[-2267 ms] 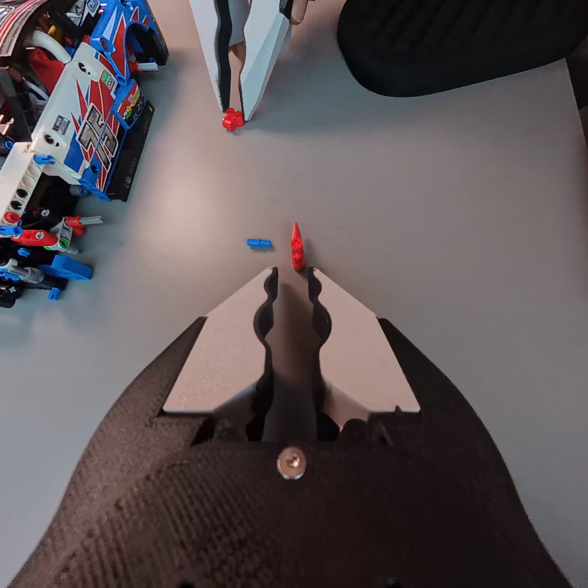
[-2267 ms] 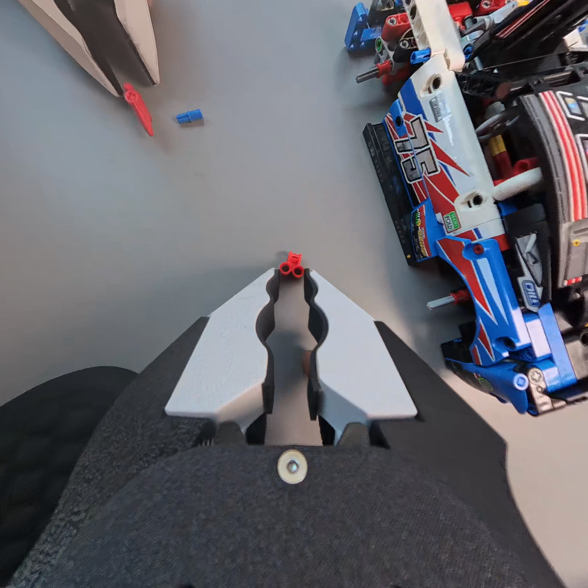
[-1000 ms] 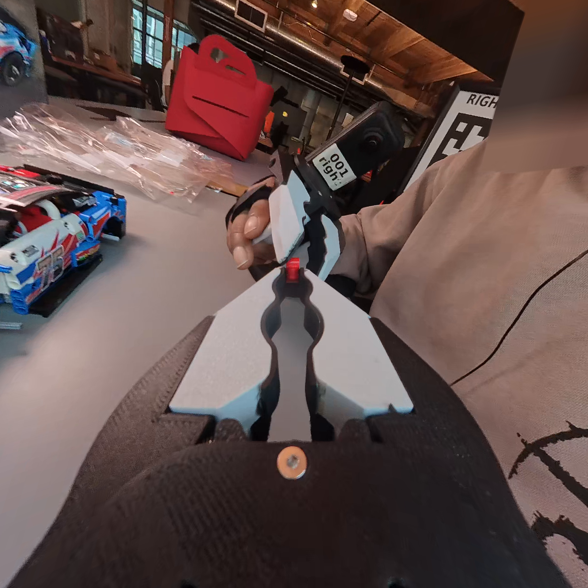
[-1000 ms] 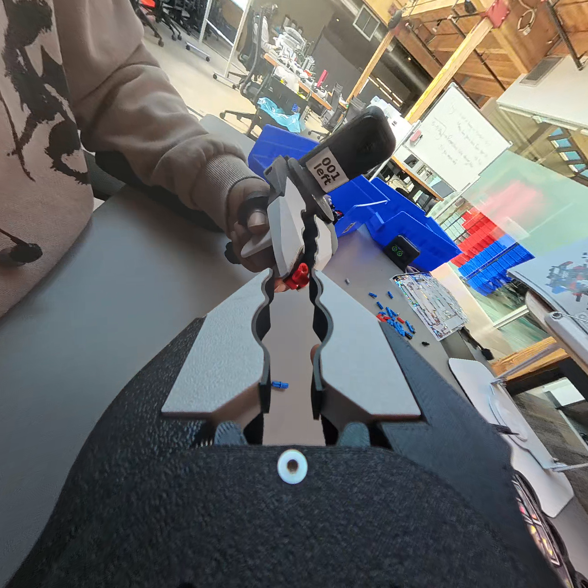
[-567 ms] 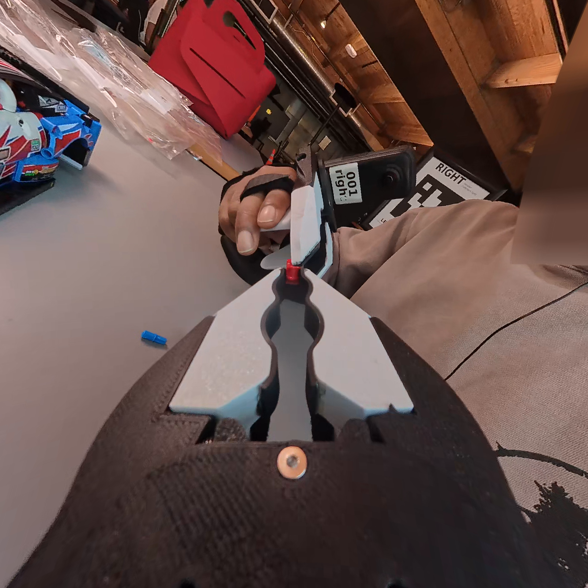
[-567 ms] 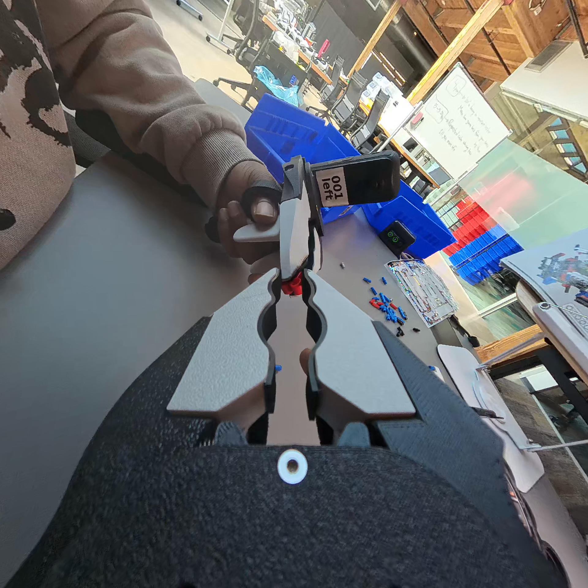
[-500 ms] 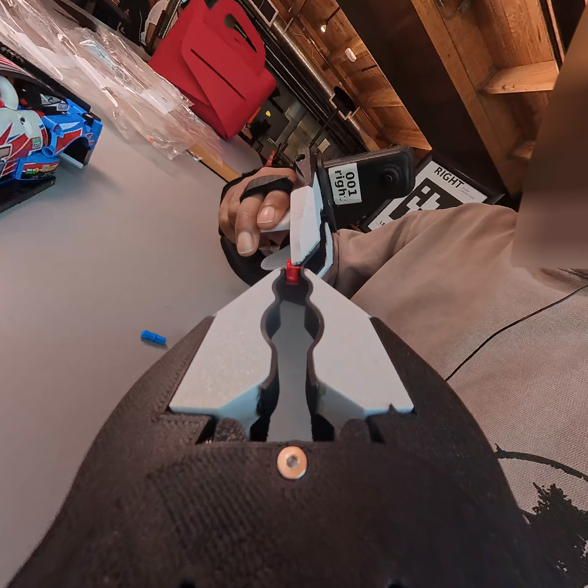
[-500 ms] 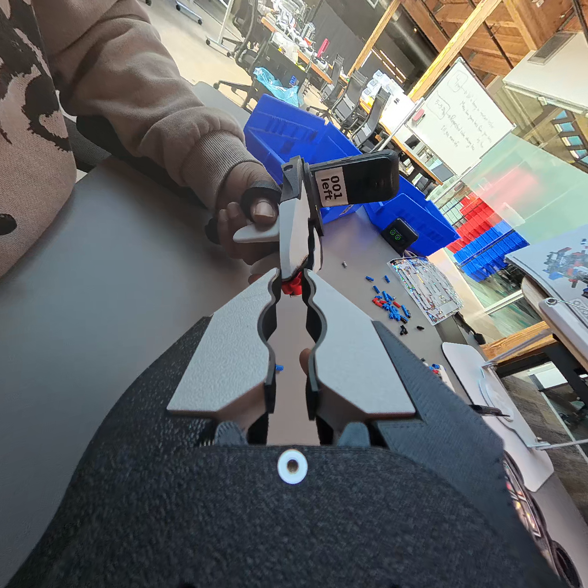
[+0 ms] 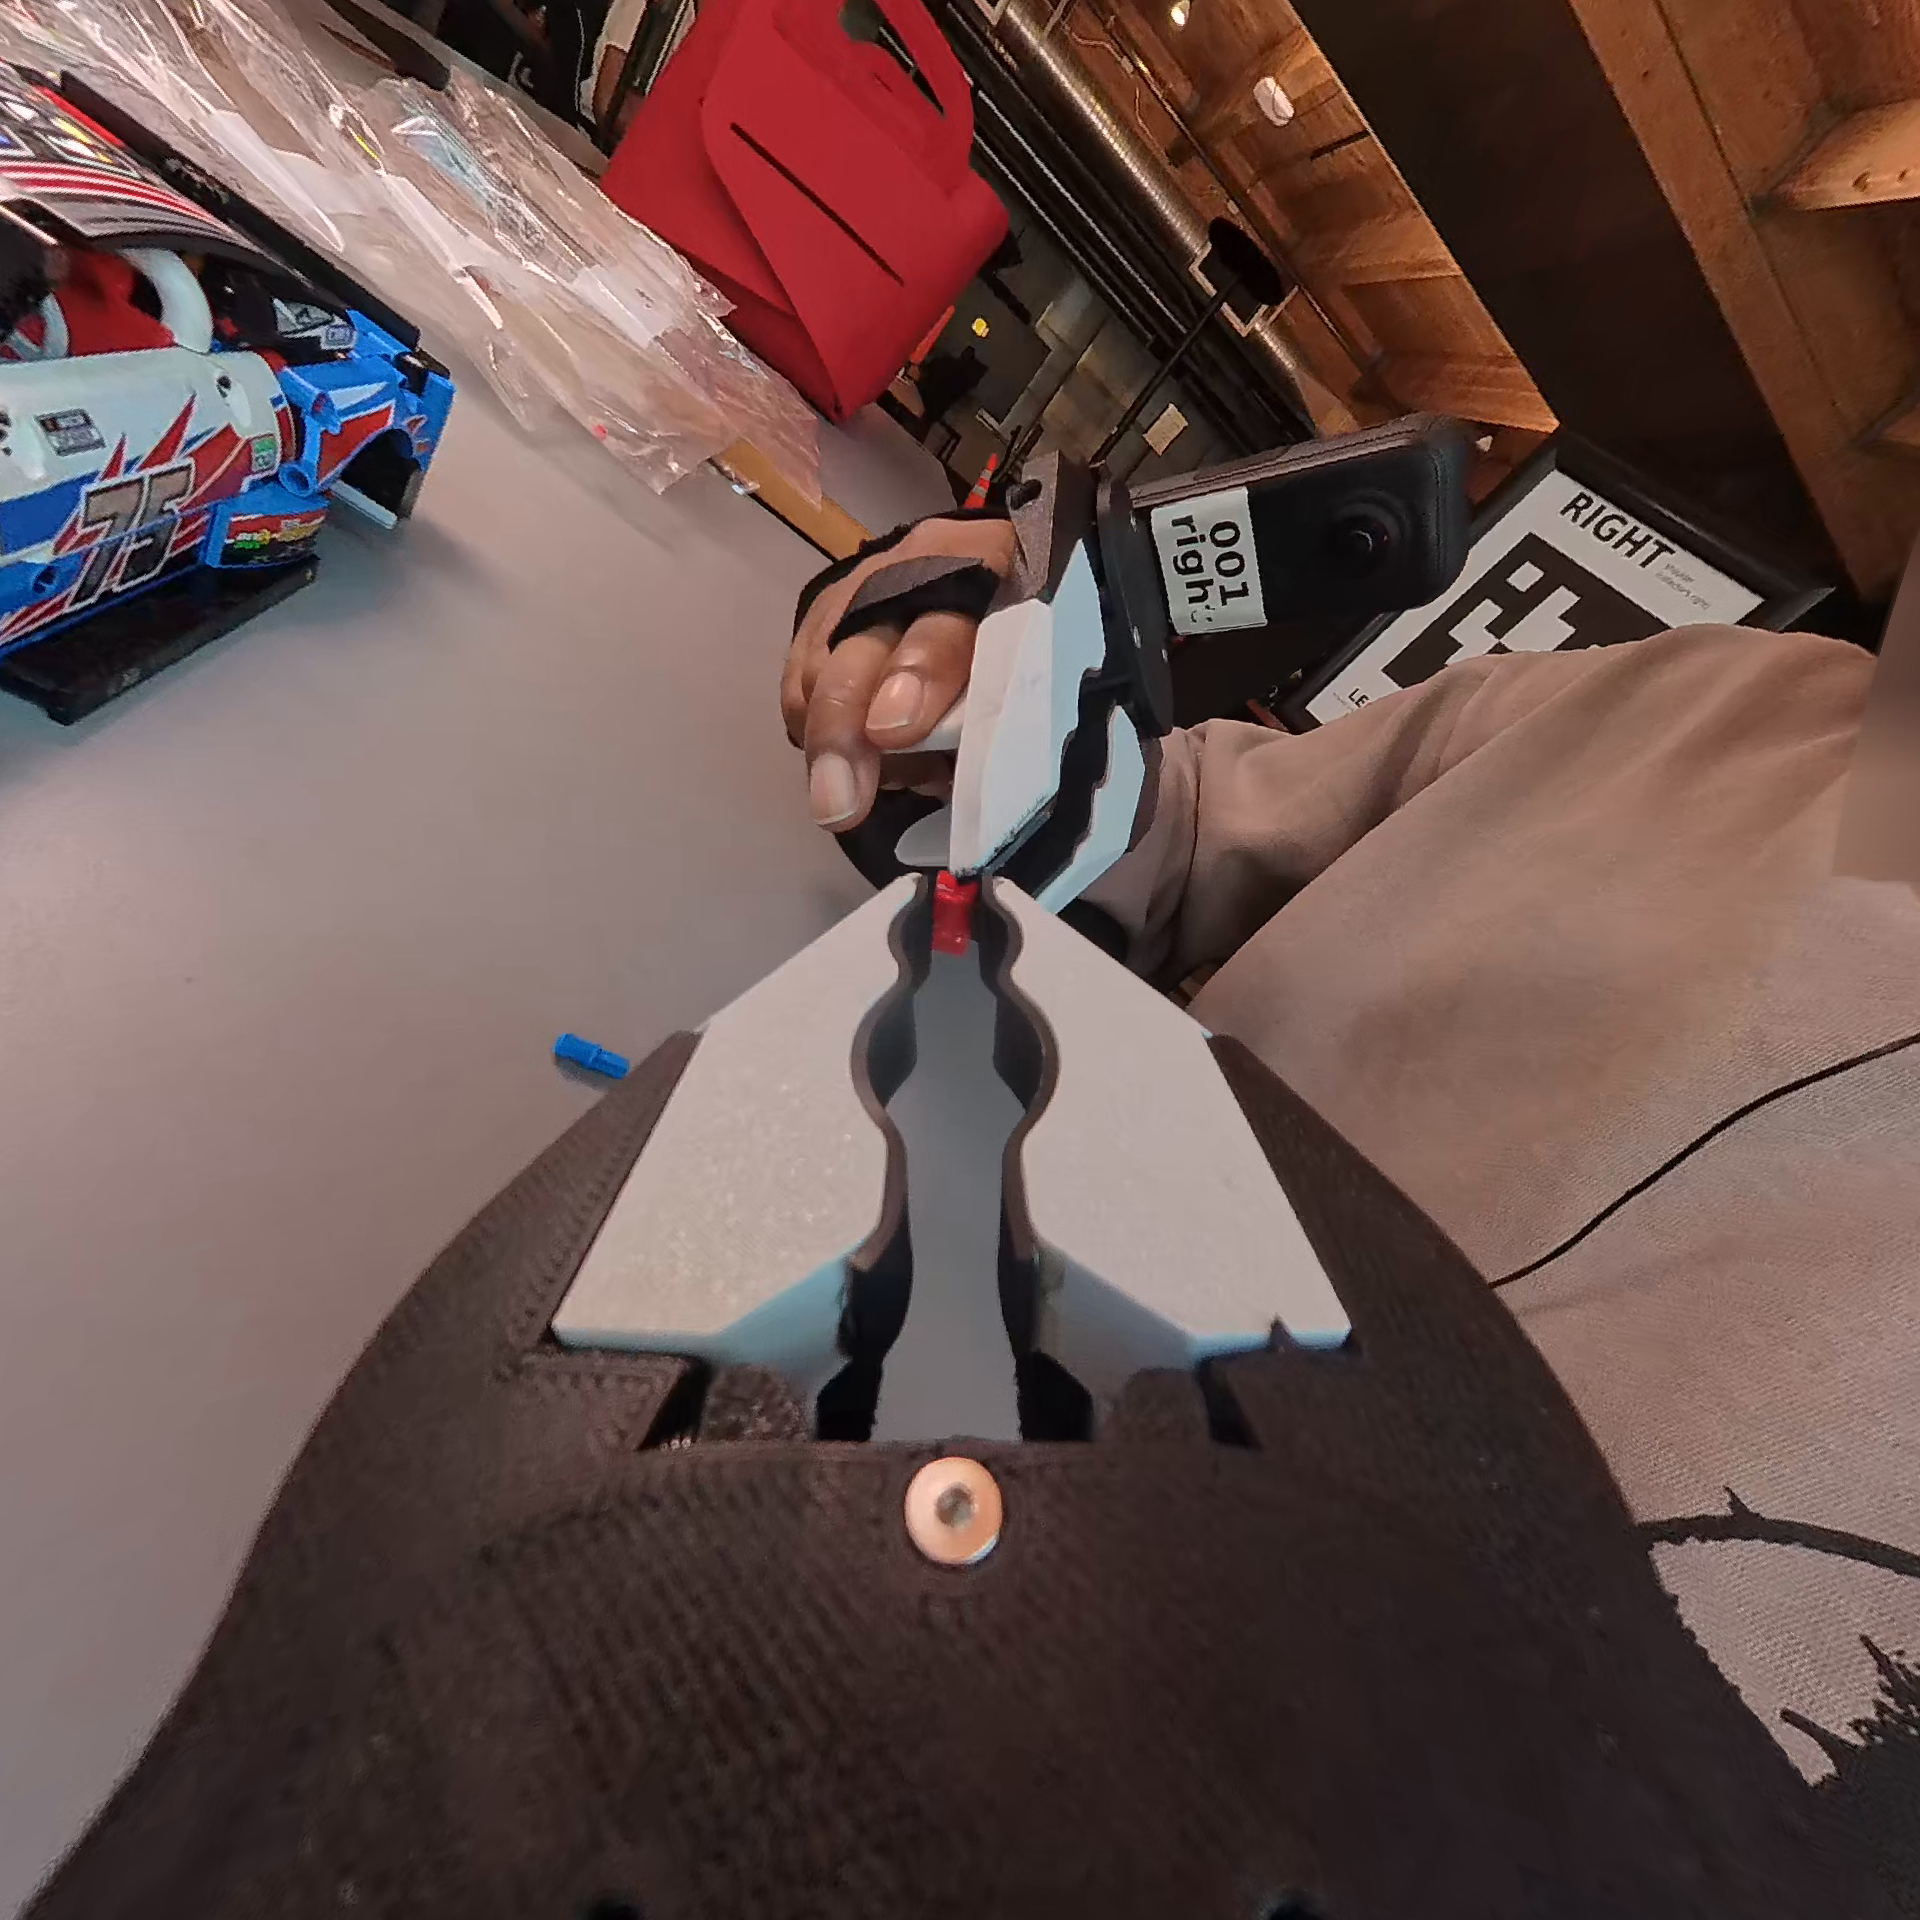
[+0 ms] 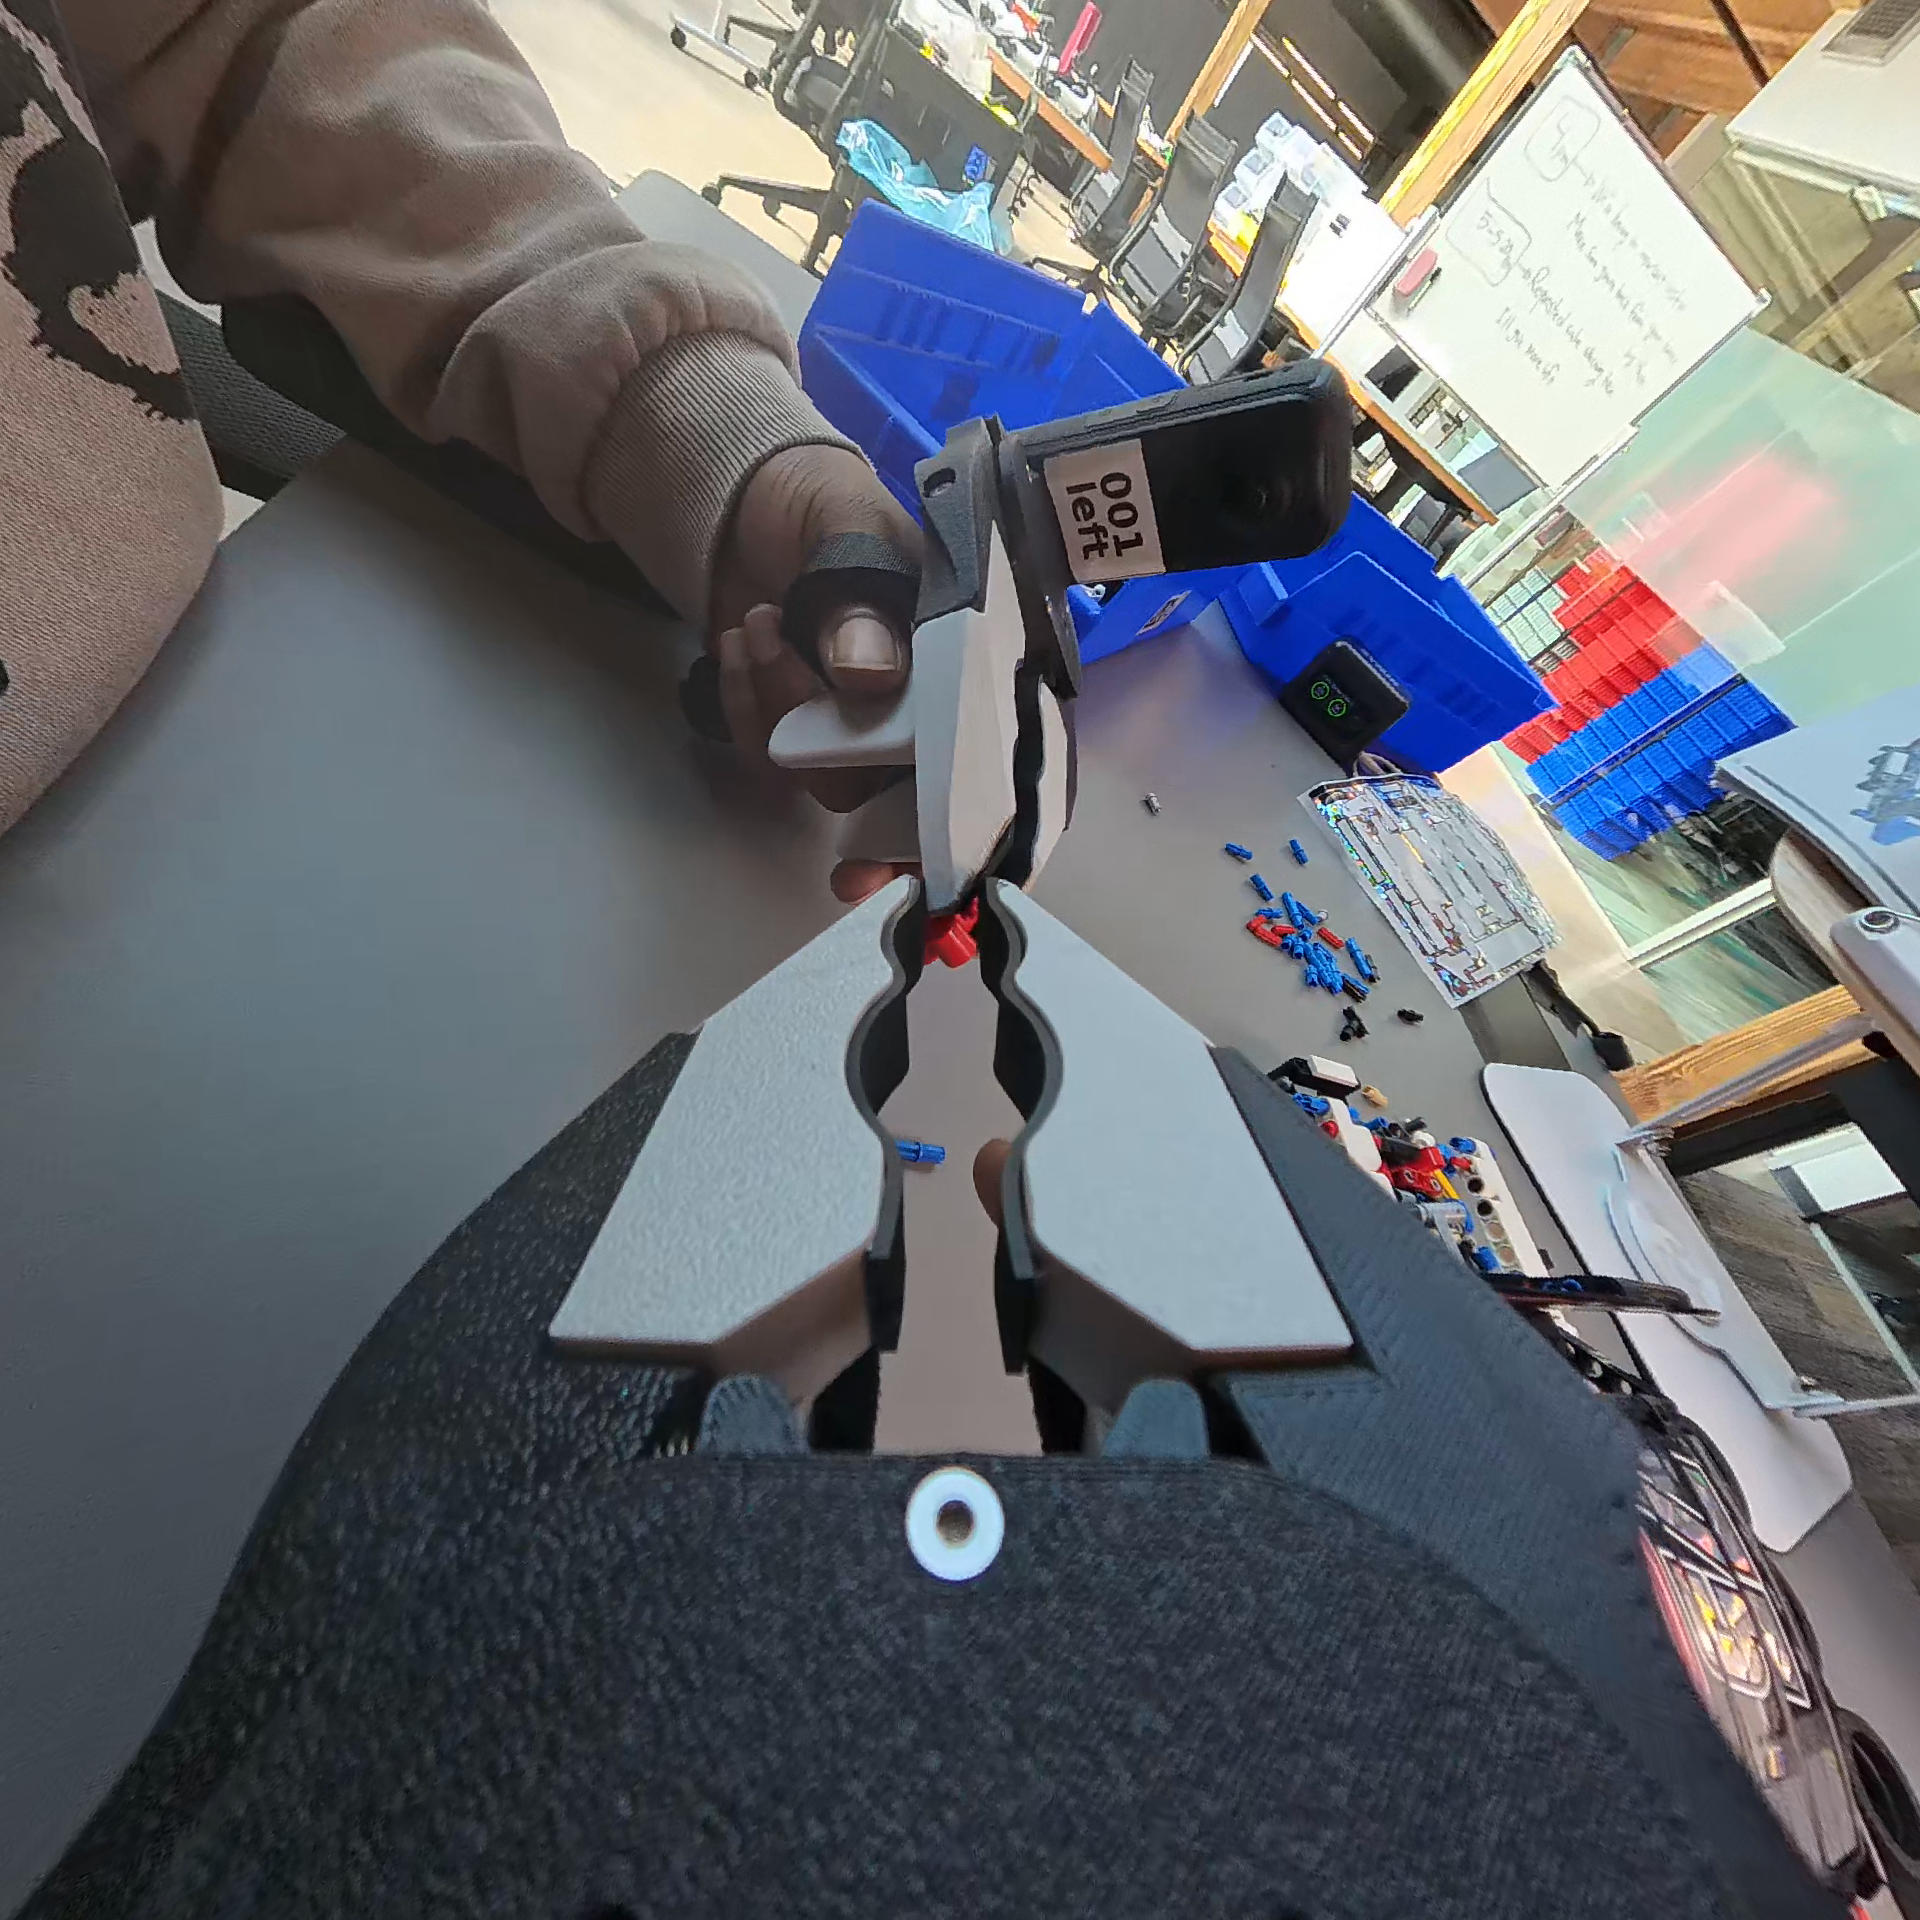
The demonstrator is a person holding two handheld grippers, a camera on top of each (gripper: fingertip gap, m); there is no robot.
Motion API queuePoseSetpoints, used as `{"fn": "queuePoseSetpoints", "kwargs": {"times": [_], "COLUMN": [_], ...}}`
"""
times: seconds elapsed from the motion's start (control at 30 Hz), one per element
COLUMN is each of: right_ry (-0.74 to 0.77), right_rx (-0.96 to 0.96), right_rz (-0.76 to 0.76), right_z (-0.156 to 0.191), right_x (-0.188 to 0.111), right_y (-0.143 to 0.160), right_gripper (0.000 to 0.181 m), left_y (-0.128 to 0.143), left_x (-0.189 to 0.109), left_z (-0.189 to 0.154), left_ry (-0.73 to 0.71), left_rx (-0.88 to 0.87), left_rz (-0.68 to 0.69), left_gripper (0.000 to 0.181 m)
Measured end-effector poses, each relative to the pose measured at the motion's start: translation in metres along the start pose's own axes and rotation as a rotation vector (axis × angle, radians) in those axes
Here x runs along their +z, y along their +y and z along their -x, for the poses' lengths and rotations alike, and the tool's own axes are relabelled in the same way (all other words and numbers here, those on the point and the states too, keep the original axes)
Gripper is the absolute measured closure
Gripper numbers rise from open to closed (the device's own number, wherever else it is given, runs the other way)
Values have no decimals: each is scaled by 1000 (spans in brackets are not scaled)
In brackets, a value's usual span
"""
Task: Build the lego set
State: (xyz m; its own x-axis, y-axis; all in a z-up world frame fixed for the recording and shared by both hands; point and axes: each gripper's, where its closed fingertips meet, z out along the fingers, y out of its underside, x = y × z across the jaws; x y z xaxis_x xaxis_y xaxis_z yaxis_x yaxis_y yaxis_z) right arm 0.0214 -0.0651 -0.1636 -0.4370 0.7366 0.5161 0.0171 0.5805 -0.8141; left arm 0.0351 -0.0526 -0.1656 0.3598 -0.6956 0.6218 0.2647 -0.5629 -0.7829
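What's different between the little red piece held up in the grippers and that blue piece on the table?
The red piece is red and pinched in the air at the left gripper tips, where the right gripper meets it. The blue piece is blue, lies loose on the grey table, and nothing touches it. Both are tiny plastic Lego parts.

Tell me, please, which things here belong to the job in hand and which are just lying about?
In use:
left gripper, holding a red piece
right gripper, holding a red connector
race car model

Lying about:
blue pin
red bag
plastic wrap
blue bins
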Motion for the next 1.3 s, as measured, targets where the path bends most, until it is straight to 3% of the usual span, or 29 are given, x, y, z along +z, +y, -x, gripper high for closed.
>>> {"fn": "queuePoseSetpoints", "kwargs": {"times": [0.03, 1.0, 1.3], "right_ry": [-2, 18, 15], "right_rx": [5, 60, 36], "right_rz": [-1, -68, -51], "right_z": [0, -6, -3], "right_x": [0, -4, -1], "right_y": [0, -7, -6], "right_gripper": [173, 165, 171], "left_y": [0, -11, -8], "left_x": [0, -6, -5], "left_z": [0, -9, -8], "left_ry": [5, 92, 90], "left_rx": [-11, -92, -97], "left_rz": [-1, -84, -75], "left_gripper": [175, 176, 176]}}
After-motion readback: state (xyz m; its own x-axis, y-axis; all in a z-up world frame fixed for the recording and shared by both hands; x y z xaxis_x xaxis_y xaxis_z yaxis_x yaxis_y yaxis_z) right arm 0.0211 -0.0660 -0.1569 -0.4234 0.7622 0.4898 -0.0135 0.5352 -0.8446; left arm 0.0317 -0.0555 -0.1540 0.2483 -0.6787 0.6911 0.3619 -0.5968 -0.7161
